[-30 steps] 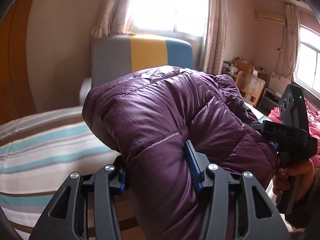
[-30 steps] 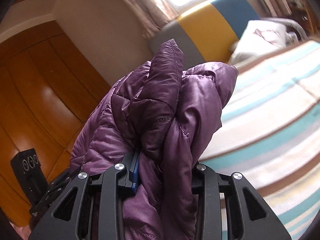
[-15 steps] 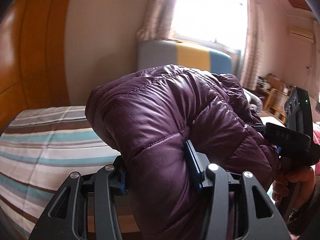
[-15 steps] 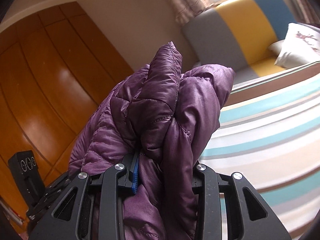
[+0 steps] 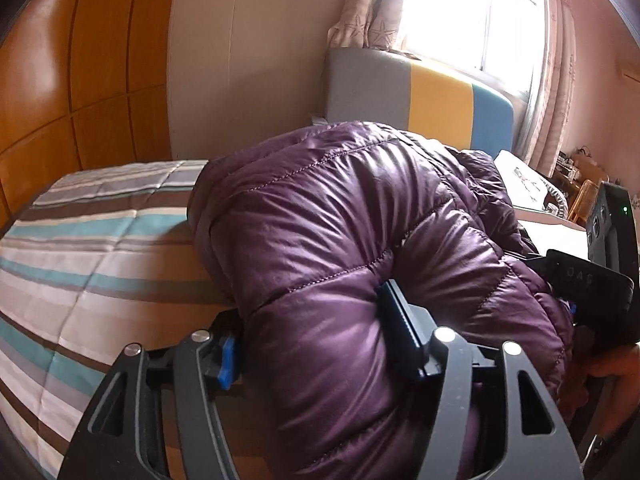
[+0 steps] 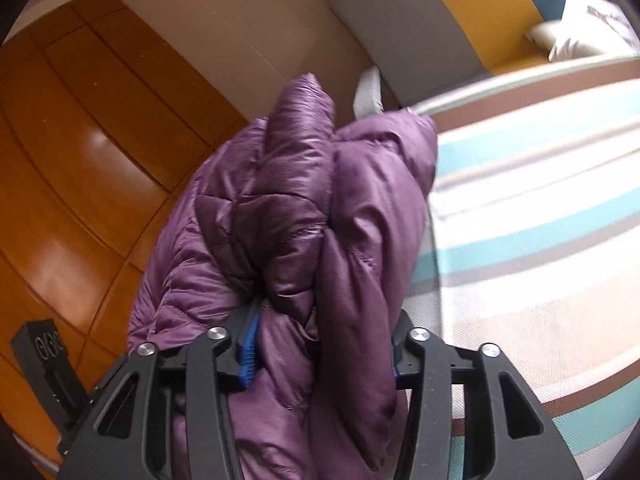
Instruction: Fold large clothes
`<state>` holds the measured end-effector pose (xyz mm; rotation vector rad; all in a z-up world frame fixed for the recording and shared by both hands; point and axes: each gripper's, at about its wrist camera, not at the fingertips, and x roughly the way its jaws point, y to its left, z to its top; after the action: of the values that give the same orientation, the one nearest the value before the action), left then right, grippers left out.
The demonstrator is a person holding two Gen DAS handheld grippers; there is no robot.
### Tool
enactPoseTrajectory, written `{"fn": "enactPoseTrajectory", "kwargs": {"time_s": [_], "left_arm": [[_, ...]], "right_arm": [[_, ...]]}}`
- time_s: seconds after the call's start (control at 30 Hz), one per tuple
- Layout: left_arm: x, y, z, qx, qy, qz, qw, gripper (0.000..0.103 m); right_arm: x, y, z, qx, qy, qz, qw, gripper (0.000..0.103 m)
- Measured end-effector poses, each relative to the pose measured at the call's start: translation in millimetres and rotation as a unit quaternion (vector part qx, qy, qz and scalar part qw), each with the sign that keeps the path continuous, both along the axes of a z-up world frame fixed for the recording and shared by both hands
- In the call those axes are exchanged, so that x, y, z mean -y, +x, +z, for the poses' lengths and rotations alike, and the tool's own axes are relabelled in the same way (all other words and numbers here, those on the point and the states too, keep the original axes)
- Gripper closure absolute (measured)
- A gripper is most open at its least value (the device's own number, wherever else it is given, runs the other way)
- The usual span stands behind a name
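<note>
A purple quilted down jacket (image 5: 352, 232) is bunched up and held between both grippers above the striped bed (image 5: 80, 240). My left gripper (image 5: 316, 344) is shut on a thick fold of the jacket. My right gripper (image 6: 324, 344) is shut on another bunched fold of the jacket (image 6: 304, 208). The right gripper's black body (image 5: 600, 272) and the hand holding it show at the right edge of the left wrist view. The left gripper's body (image 6: 44, 364) shows at the lower left of the right wrist view.
The bed has a striped cover (image 6: 540, 240) in teal, brown and white. A grey, yellow and blue headboard (image 5: 416, 100) stands at its far end with a white pillow (image 6: 592, 28). Wooden wardrobe doors (image 5: 80, 80) lie left. A curtained window (image 5: 460, 20) is behind.
Both grippers have swung left with the jacket. The wardrobe now fills more of both views, and the bed's corner shows in the left wrist view.
</note>
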<state>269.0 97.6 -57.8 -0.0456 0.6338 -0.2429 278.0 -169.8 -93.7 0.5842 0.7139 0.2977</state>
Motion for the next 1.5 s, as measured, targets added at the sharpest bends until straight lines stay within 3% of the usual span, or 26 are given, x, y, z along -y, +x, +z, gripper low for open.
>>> {"fn": "enactPoseTrajectory", "kwargs": {"time_s": [0.1,0.17,0.3,0.47,0.6,0.77,0.87,0.97,1.07,1.27,1.5], "left_arm": [[1,-3,2,-0.006,-0.003,0.008,0.9999,0.037],[2,-7,5,-0.004,0.015,0.018,0.9997,0.035],[7,-25,18,-0.002,0.039,0.037,0.9986,0.022],[8,-48,22,-0.014,0.029,0.039,0.9987,0.016],[6,-50,12,-0.026,0.025,0.042,0.9985,0.015],[7,-44,0,-0.041,0.027,0.049,0.9976,0.014],[8,-48,4,-0.04,0.032,0.056,0.9971,0.013],[7,-60,11,-0.029,0.046,0.072,0.9959,0.002],[2,-72,16,-0.026,0.035,0.073,0.9964,0.002],[-3,-101,19,-0.033,0.022,0.082,0.9958,0.002],[-3,-135,21,-0.042,0.064,0.121,0.9897,0.002]], "right_arm": [[14,10,1,-0.011,-0.003,-0.012,1.0,0.043],[22,4,4,-0.009,-0.019,-0.022,1.0,0.038],[14,-33,13,0.01,-0.048,-0.039,0.998,0.037],[13,-52,23,0.016,-0.102,-0.065,0.992,0.037],[-6,-52,6,-0.006,-0.165,-0.067,0.984,0.036],[-1,-39,-5,-0.034,-0.16,-0.064,0.984,0.034],[1,-44,5,-0.017,-0.164,-0.068,0.984,0.034],[-2,-69,18,0.002,-0.156,-0.073,0.985,0.032],[-6,-87,30,0.021,-0.151,-0.067,0.986,0.023],[-24,-124,40,0.044,-0.184,-0.027,0.982,0.016],[-33,-161,52,0.061,-0.237,-0.027,0.969,0.006]]}}
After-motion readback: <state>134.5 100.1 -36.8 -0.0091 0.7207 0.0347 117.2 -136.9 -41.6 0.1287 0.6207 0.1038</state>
